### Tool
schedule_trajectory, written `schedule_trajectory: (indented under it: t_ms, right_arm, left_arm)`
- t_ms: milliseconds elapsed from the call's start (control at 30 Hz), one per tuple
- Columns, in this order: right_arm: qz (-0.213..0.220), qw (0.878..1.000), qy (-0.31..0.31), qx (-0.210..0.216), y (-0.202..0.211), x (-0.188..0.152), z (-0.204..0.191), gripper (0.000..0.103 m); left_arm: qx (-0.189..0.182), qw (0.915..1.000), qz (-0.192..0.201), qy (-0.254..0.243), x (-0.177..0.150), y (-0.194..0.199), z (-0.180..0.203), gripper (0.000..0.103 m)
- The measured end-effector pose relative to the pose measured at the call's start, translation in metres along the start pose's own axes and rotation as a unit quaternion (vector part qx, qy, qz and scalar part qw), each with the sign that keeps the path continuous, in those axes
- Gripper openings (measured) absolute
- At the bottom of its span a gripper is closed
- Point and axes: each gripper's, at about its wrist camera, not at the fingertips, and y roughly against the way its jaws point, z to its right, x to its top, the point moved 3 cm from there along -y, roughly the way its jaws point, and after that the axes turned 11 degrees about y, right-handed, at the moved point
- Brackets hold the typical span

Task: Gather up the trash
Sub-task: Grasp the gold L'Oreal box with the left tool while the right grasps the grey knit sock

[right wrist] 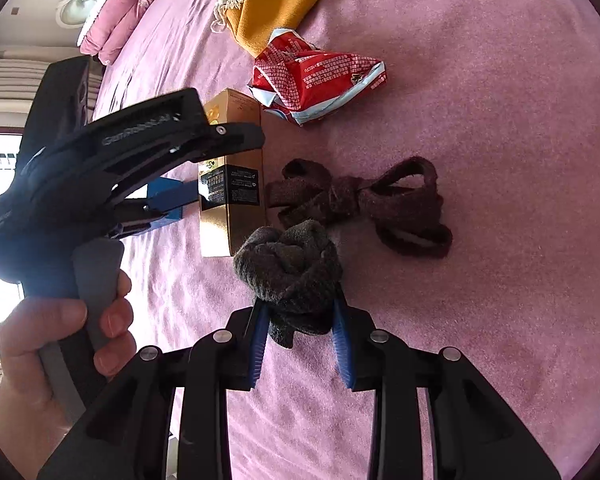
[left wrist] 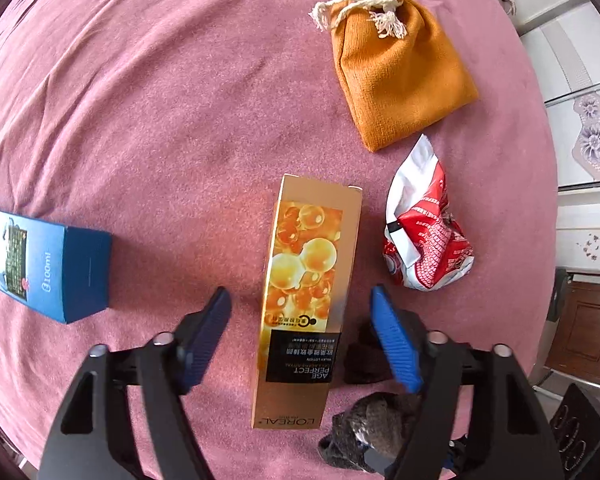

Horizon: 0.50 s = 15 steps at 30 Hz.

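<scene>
Gold carton [left wrist: 306, 300] lying flat on pink bedspread [left wrist: 140, 120], long side running away from left-wrist cam; orange bubble print on top face, black label panel w/ "AGE PERFECT", "L'OREAL" at near end, far flap end closed. Sits between pads of left gripper [left wrist: 300, 320], gap visible on both sides, jaws about half spread, not touching carton. Crumpled red-and-white wrapper [left wrist: 424, 232] just right of carton, orange drawstring pouch [left wrist: 392, 68] beyond it w/ white cord tied at neck. Blue box [left wrist: 48, 264] well off to left, marked "100ml", cut off by frame edge.

Right gripper [right wrist: 300, 340] clamped narrow on balled grey sock [right wrist: 290, 272], pads pressing both sides, sock bulging out past the tips. Dark maroon knotted sock [right wrist: 360, 204] on bedspread just beyond, apart from grey one.

Hidden/unclear: in right-wrist view, left gripper body and person's hand [right wrist: 52, 340] cover much of carton and nearly all of blue box. Small print on carton and wrapper not legible. In left view, maroon sock mostly behind right finger of left gripper.
</scene>
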Motion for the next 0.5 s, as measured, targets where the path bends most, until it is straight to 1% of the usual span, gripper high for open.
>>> schedule_trajectory:
  t_ms: [67,100,200,267,500]
  right_arm:
    - [0.002,1.000,0.002,0.000,0.006,-0.003,0.002,0.029]
    - [0.003,1.000,0.003,0.001,0.009,-0.005,0.002,0.029]
    - [0.007,1.000,0.006,0.000,0.016,-0.009,0.001,0.029]
    - [0.008,1.000,0.010,-0.002,0.021,-0.015,0.000,0.029]
    - [0.016,1.000,0.019,-0.014,0.051,-0.044,-0.001,0.029]
  left_arm:
    - [0.024,0.9995,-0.012,-0.016,-0.001,-0.009,0.009,0.041]
    - [0.031,0.9993,-0.009,-0.020,-0.002,-0.010,0.009,0.038]
    - [0.017,0.9998,-0.008,-0.013,-0.010,-0.006,0.010,0.037]
    - [0.010,0.9998,-0.007,-0.017,-0.020,0.000,0.008,0.037]
    - [-0.012,0.9996,-0.011,-0.025,-0.075,0.024,-0.003,0.037]
